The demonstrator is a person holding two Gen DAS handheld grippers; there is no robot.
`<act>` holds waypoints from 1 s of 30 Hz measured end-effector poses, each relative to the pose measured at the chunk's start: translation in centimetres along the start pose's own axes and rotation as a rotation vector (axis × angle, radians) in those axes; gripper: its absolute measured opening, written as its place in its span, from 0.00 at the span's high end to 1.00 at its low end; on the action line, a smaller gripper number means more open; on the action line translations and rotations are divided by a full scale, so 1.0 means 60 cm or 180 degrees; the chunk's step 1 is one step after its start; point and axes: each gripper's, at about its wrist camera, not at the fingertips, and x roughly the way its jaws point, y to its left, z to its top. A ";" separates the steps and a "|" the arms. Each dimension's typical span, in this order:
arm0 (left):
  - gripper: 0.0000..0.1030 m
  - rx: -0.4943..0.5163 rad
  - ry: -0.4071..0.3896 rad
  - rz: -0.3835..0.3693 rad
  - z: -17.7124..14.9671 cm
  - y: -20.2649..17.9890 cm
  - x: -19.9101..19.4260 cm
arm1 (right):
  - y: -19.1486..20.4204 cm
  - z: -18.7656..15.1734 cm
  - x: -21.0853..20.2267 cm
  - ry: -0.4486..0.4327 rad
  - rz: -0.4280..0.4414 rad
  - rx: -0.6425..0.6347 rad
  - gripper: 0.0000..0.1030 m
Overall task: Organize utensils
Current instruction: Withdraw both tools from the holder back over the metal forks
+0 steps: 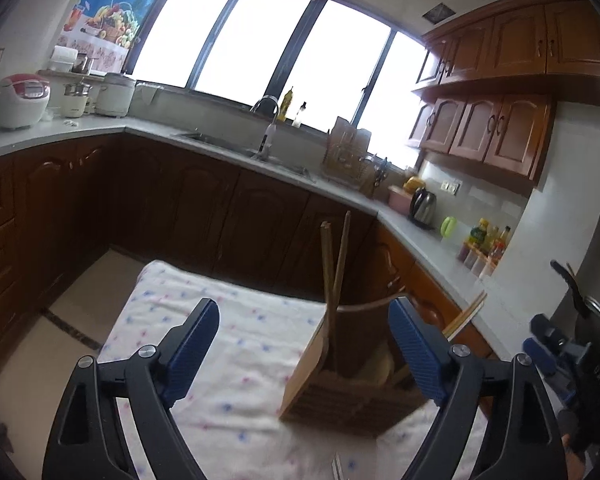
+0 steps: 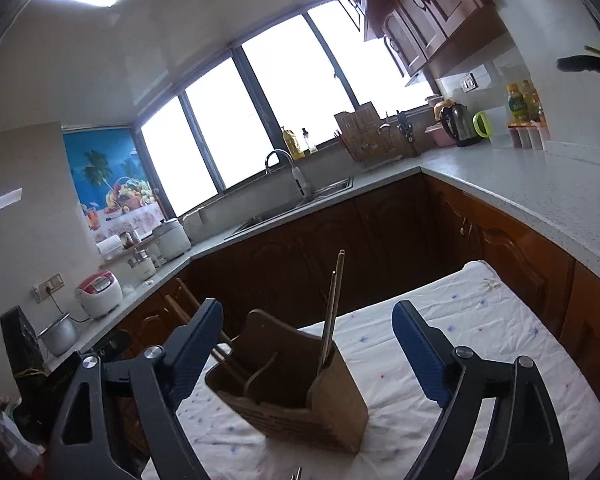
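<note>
Low centre in both views, the wooden holder keeps the chopsticks upright on the table, while the left tool and right tool gape apart and empty.

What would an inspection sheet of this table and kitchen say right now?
Surface: floral tablecloth covers the table.
Job's things: wooden utensil holder stands on the cloth; chopsticks stand upright in it.
Clutter: nothing seen on the cloth beside the holder.
Grippers: left gripper open and empty; right gripper open and empty.
Cables: a cord runs to the rice cooker.
Surroundings: countertop, sink faucet, kettle, wooden cabinets, bright windows.
</note>
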 end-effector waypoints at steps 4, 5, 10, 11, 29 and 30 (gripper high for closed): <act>0.10 0.0000 0.0107 0.0052 -0.009 0.000 -0.035 | 0.004 -0.011 -0.037 0.0028 0.0006 0.0004 0.12; 0.09 0.0004 0.0134 0.0064 -0.011 -0.001 -0.044 | 0.005 -0.012 -0.042 0.0035 0.0001 0.0000 0.11; 0.08 0.0055 0.0297 0.0115 -0.023 -0.003 -0.081 | 0.007 -0.027 -0.081 0.0139 -0.0025 -0.0056 0.11; 0.08 0.0067 0.0339 0.0110 -0.027 -0.004 -0.088 | 0.006 -0.031 -0.088 0.0152 -0.0032 -0.0063 0.11; 0.08 0.0153 0.0741 0.0073 -0.063 -0.011 -0.181 | -0.005 -0.124 -0.178 0.0573 -0.0180 -0.0117 0.11; 0.08 0.0161 0.0754 0.0085 -0.063 -0.013 -0.181 | -0.006 -0.128 -0.180 0.0597 -0.0188 -0.0119 0.11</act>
